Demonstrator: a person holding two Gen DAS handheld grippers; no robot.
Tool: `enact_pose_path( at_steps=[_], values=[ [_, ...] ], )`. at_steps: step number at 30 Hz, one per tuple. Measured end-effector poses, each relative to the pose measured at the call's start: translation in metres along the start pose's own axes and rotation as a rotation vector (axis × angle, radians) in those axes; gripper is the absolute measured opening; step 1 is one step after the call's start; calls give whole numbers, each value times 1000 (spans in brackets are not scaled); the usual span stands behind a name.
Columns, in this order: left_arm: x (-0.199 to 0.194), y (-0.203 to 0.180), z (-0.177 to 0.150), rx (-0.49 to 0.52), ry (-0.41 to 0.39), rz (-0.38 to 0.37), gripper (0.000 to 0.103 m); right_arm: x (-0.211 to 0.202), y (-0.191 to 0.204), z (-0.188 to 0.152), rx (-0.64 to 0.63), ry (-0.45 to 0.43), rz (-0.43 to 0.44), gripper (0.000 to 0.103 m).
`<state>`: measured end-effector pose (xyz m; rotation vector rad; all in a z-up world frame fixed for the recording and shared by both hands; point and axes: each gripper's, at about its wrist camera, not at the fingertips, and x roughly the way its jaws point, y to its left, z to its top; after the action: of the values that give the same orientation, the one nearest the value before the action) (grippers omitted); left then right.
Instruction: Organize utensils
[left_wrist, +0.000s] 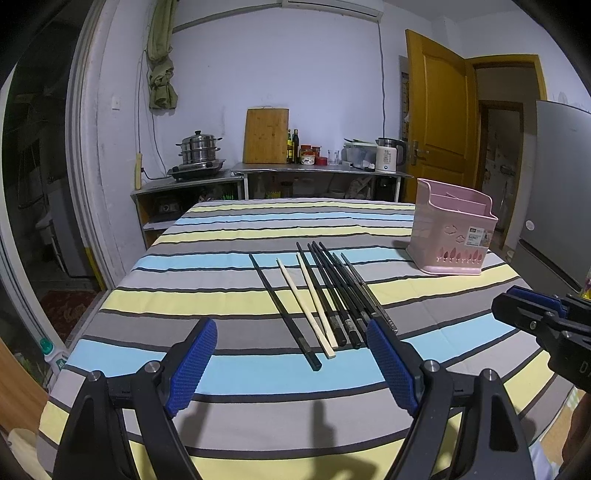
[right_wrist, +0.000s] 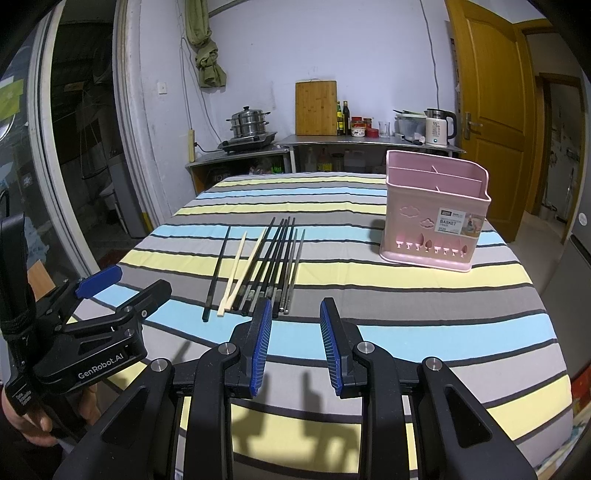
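Basket (right_wrist: 432, 221) label's small print illegible

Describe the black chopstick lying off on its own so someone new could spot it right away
Start at the pink basket on the striped tablecloth, then look left to the row of chopsticks. The lone black chopstick lies farthest left, apart from the bunch, beside two pale wooden ones.

Two pale wooden chopsticks (left_wrist: 306, 307) and about seven black chopsticks (left_wrist: 284, 312) are counted; one pink basket (left_wrist: 453, 236) is seen at two o'clock.
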<state>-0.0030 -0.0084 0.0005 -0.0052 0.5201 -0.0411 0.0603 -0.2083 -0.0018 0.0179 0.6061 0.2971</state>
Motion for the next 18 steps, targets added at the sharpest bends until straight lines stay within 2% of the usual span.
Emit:
enact_pose_path(
  at_steps=[18],
  values=[
    [9, 1, -3, 2, 22, -8, 83, 9, -1, -3, 2, 14, -1, 28]
  ],
)
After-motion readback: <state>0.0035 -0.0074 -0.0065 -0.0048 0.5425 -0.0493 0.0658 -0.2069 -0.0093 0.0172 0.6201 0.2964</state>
